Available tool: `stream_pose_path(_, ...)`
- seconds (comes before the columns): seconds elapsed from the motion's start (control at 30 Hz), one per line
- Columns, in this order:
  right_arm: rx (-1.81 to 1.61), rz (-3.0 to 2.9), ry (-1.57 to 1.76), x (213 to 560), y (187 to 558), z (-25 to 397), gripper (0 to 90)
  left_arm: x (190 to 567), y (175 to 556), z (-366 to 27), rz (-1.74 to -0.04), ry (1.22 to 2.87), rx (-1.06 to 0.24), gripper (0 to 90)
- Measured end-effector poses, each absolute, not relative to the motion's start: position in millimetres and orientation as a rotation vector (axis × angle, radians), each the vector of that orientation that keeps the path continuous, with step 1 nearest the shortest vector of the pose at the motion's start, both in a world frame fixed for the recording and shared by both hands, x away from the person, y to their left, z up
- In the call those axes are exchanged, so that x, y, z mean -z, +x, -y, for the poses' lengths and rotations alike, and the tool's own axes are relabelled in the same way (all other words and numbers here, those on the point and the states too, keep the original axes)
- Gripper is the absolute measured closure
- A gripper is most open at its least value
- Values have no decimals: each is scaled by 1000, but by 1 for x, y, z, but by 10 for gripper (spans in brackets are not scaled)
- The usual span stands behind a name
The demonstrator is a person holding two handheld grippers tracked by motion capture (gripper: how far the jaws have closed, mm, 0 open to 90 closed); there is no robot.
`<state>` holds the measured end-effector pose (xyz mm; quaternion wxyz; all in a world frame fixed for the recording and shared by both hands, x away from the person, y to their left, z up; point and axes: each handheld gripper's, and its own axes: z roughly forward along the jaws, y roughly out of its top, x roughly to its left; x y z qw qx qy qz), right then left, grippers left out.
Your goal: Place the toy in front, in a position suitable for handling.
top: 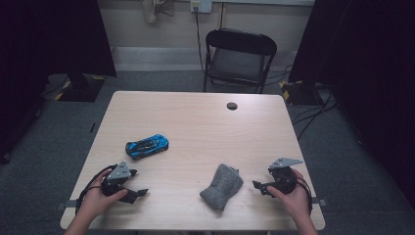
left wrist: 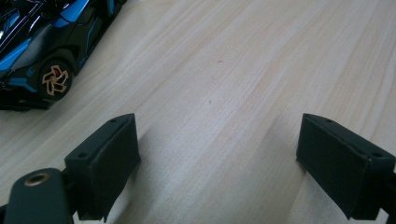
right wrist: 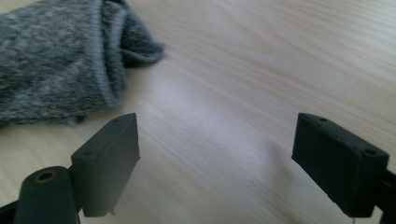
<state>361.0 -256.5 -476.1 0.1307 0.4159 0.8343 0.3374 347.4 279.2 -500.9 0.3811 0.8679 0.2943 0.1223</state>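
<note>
Nothing is picked up yet. My left gripper has its jaws wide, with the blue toy car at its 1 o'clock. My right gripper is wide too (empty), the grey sock at its 9 o'clock. All the grabbing is left, I think.

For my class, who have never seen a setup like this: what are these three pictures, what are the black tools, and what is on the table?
A person sits at a wooden table and holds a hand-operated two-jaw gripper in each hand. The high view looks down from above: left gripper, right gripper. The other two pictures come from cameras riding on each gripper, looking along its black jaws. A blue and black toy car lies near the left gripper, a grey sock beside the right. Both grippers are open, resting low over bare wood, and hold nothing.
</note>
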Motion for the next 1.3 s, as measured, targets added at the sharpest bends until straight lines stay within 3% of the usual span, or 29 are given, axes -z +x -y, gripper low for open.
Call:
stream_pose_path(0.37, -1102, -2476, 1115, 471, 357, 223, 216, 501, 347, -279, -750, 2215, -311, 125)
stream_pose_path(0.53, -1113, -2521, 1028, 467, 352, 210, 308, 501, 348, -279, -750, 2216, -310, 124)
stream_pose_path(0.7, -1084, -2562, 1004, 477, 353, 195, 460, 501, 348, -279, -749, 2216, -312, 124)
stream_pose_path(1.07, -1103, -2524, 1059, 481, 365, 199, 680, 501, 348, -279, -748, 2217, -311, 124)
stream_pose_path(1.23, -1097, -2509, 1062, 481, 378, 202, 700, 501, 348, -279, -749, 2217, -311, 124)
stream_pose_path(1.3, -1088, -2499, 1072, 482, 384, 203, 641, 501, 348, -279, -748, 2217, -310, 123)
